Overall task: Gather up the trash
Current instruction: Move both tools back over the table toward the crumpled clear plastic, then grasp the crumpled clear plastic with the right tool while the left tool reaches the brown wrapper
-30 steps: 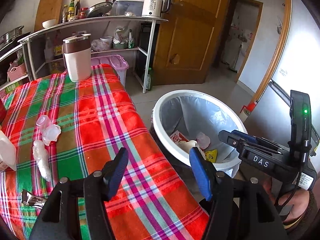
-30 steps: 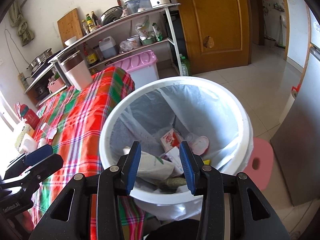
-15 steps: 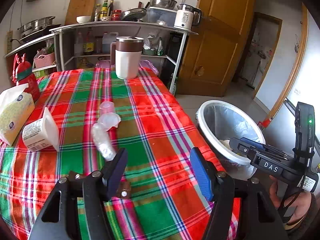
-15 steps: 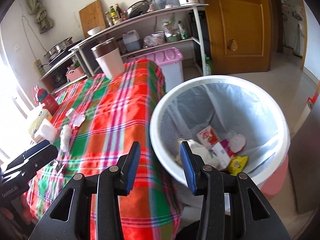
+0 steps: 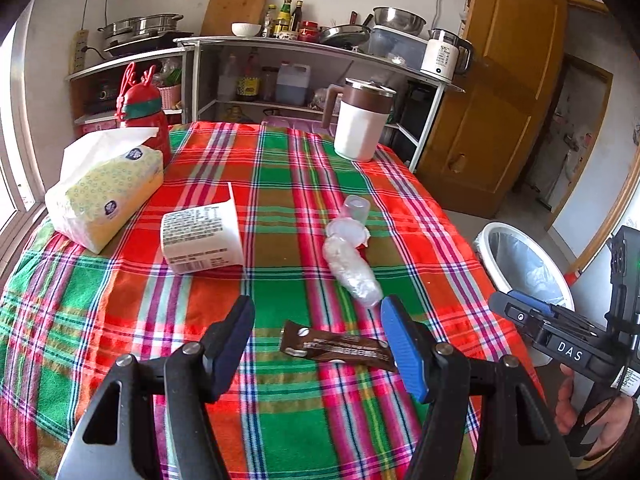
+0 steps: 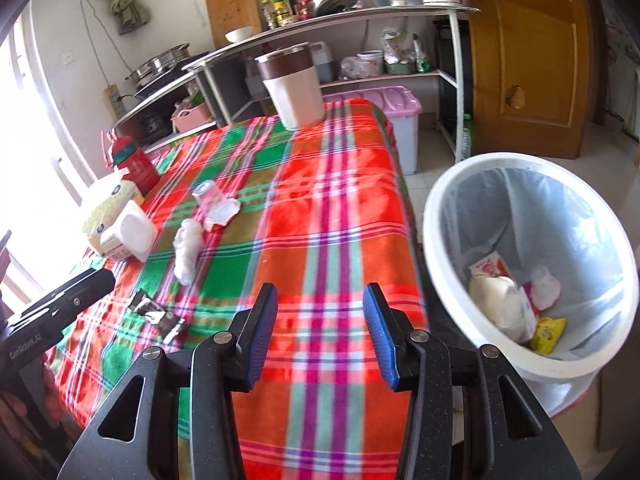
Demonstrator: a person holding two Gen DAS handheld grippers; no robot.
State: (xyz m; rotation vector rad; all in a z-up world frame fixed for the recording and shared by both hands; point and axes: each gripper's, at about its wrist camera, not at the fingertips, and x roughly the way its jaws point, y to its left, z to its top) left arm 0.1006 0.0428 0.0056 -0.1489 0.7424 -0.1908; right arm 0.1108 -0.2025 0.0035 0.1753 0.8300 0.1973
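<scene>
Near the white bin [image 6: 532, 264], both grippers hang empty. The left gripper [image 5: 318, 344] spreads wide over the brown wrapper [image 5: 336, 346], likely to grab it; the right gripper [image 6: 320, 336] is also wide.

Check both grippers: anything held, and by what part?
Nothing held. The left gripper has open, empty jaws above the brown wrapper, not touching it. The right gripper is open and empty over the tablecloth.
</scene>
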